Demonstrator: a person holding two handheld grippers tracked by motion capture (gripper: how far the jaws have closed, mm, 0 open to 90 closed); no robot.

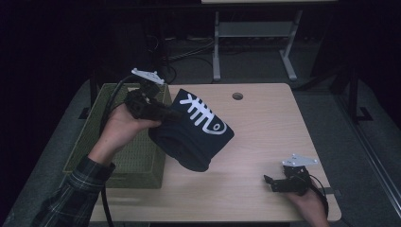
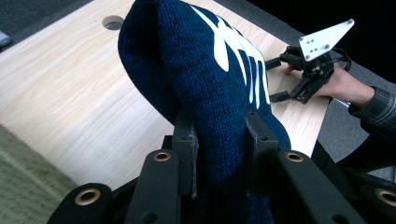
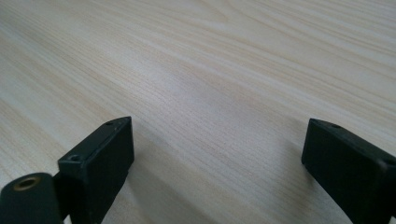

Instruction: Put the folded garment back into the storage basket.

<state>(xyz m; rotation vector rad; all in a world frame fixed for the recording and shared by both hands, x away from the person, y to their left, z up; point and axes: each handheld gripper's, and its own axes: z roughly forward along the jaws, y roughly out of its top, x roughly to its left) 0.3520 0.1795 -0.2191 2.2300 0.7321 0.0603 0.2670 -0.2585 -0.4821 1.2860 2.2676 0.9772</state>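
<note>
Beside the basket (image 1: 118, 156), left gripper (image 1: 163, 113) jaws clamp the hat (image 1: 198, 130); swing it clear over the rim before releasing. Right gripper (image 1: 274, 182) jaws rest wide on the worktop (image 1: 265, 123).

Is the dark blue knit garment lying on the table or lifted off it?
Lifted. The left tool is shut on the knit garment, which hangs above the table, beside the basket.

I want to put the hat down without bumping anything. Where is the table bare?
Bare wood runs from the round hole down the table to the right gripper. The left side is crowded: the left gripper holds the hat beside the basket.
</note>
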